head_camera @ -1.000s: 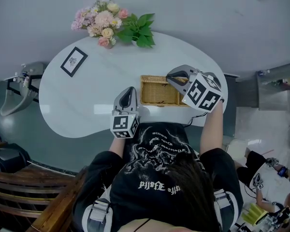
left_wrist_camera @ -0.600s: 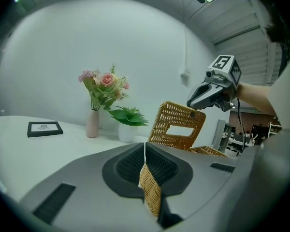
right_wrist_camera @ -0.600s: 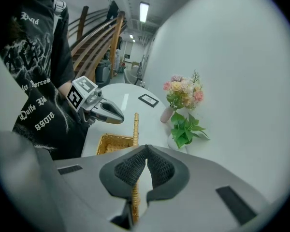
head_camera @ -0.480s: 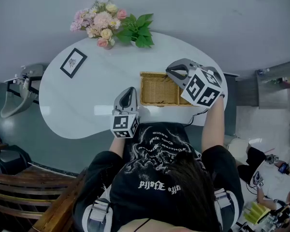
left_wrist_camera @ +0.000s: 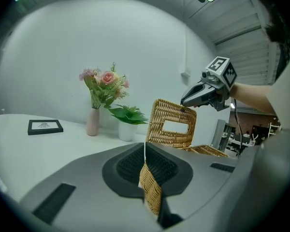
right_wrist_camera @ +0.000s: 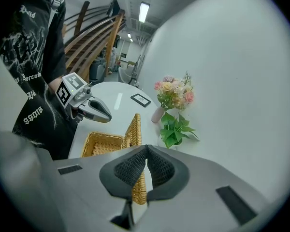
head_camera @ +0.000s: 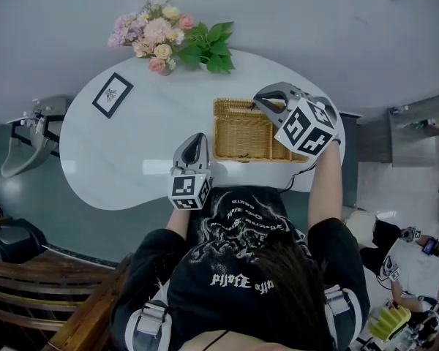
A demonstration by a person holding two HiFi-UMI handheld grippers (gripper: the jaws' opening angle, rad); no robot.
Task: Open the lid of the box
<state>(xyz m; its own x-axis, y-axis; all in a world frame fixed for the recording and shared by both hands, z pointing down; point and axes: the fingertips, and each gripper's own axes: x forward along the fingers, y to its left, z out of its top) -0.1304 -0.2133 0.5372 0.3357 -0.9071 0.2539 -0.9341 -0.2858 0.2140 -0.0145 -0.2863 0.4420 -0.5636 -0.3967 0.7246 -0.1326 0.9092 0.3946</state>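
Lid of golden woven wicker stands upright at the far edge of its rectangular box on the white oval bench, right gripper fingers pinched on it, left gripper fingers clamping the near-left rim; a slip off that thin weave could slam it shut.

A white rounded table stands against a pale wall.

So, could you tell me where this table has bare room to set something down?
Widest bare patch: the left half of the table, between picture frame and left gripper. A narrower strip lies between flowers and box. The right end is crowded: box, raised lid, right gripper.
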